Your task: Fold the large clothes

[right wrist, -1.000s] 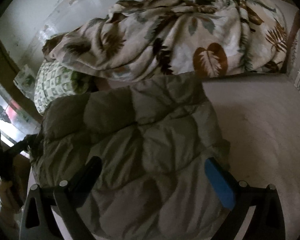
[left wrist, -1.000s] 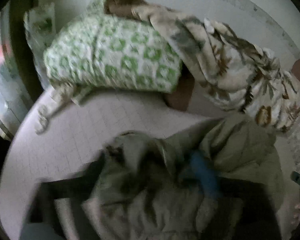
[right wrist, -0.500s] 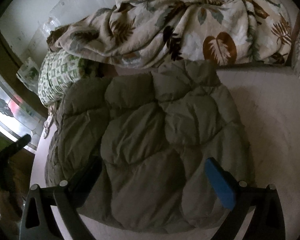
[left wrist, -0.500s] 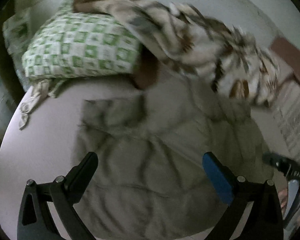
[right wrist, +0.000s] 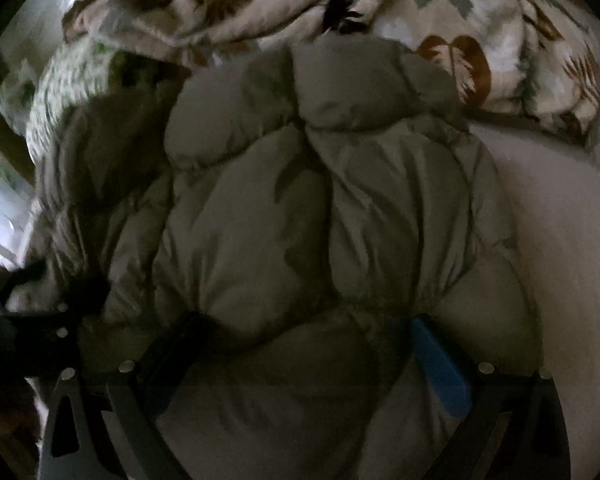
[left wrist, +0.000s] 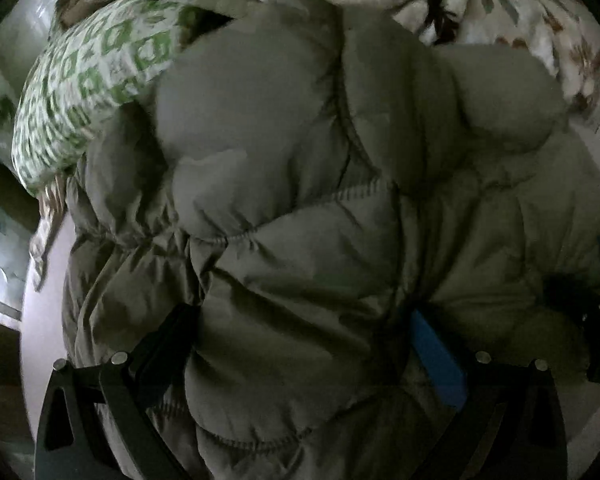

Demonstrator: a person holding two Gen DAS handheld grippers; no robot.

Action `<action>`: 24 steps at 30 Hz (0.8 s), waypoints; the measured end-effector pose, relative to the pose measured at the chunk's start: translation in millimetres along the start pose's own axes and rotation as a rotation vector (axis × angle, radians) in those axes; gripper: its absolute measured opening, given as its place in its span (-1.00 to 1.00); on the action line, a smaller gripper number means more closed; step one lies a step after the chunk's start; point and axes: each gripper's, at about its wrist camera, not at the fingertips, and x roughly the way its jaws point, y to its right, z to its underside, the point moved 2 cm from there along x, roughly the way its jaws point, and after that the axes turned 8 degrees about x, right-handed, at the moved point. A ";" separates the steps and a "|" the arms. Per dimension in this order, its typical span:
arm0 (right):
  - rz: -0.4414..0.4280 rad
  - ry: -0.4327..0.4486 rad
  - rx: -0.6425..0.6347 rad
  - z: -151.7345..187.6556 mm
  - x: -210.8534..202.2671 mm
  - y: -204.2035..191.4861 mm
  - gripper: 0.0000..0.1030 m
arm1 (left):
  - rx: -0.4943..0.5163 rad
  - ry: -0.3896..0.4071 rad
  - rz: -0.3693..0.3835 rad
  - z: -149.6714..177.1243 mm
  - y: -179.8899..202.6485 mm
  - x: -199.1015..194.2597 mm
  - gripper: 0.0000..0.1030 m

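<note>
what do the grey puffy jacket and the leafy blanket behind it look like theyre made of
Puffy jacket: likely thin nylon or polyester shell over soft fill, going by its stitched billowing panels and faint sheen. Leaf-print blanket: probably plush fleece, given its soft, matte, thick folds.

Green-patterned pillow left; leaf-print blanket bunched behind, on bed.

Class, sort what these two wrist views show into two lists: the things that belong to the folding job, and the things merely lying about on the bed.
Part of the job:
- puffer jacket, olive, quilted
- left gripper, fingers spread, pressed into the jacket
- right gripper, fingers spread over the jacket

Just lying about:
- green patterned pillow
- leaf-print blanket
- bed sheet
</note>
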 end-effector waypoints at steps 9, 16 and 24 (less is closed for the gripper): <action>-0.072 0.016 0.054 -15.8 -28.6 6.2 1.00 | -0.091 0.111 0.099 4.9 -37.1 -38.8 1.00; -0.037 0.078 0.073 -57.0 -40.0 0.8 1.00 | -0.104 0.109 0.026 -27.8 -56.6 -32.7 1.00; 0.026 -0.067 0.126 -53.6 25.1 21.7 1.00 | -0.081 -0.010 -0.023 -37.2 -49.4 30.4 1.00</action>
